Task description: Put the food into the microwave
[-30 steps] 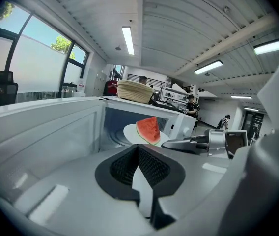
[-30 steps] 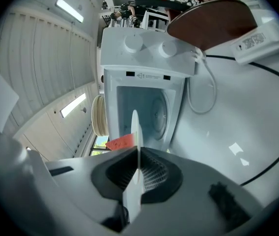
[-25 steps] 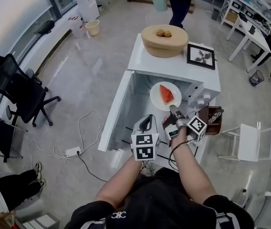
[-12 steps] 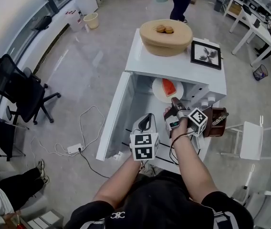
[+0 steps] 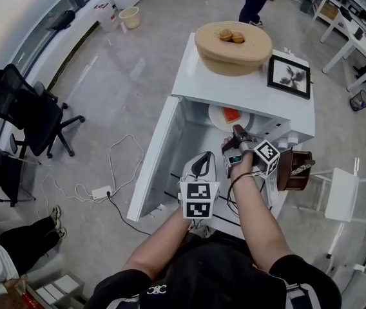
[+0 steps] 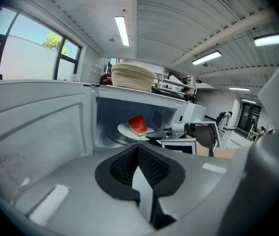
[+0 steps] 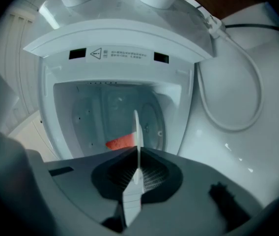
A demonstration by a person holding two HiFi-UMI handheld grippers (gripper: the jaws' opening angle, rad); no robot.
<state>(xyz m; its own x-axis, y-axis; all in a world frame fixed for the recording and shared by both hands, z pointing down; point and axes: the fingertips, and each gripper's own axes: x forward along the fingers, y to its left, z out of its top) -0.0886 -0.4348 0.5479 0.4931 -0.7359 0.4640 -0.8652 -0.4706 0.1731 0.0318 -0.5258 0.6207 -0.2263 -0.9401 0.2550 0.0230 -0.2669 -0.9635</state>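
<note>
A white microwave stands with its door swung open to the left. My right gripper is shut on the near rim of a white plate carrying a red watermelon slice. The plate sits inside the cavity mouth, partly hidden under the microwave's roof. In the right gripper view the plate shows edge-on between the pads, the watermelon slice to its left. My left gripper hovers shut and empty before the opening, beside the door. The left gripper view shows the watermelon slice and the right gripper.
On the microwave's top rest a round woven basket with cookies and a framed picture. A brown container sits right of my right hand. A white chair, a black office chair and a floor power strip stand around.
My right gripper has carried the plate with the watermelon forward into the microwave cavity, so more of the plate is under the roof. The left gripper has edged forward a little.
</note>
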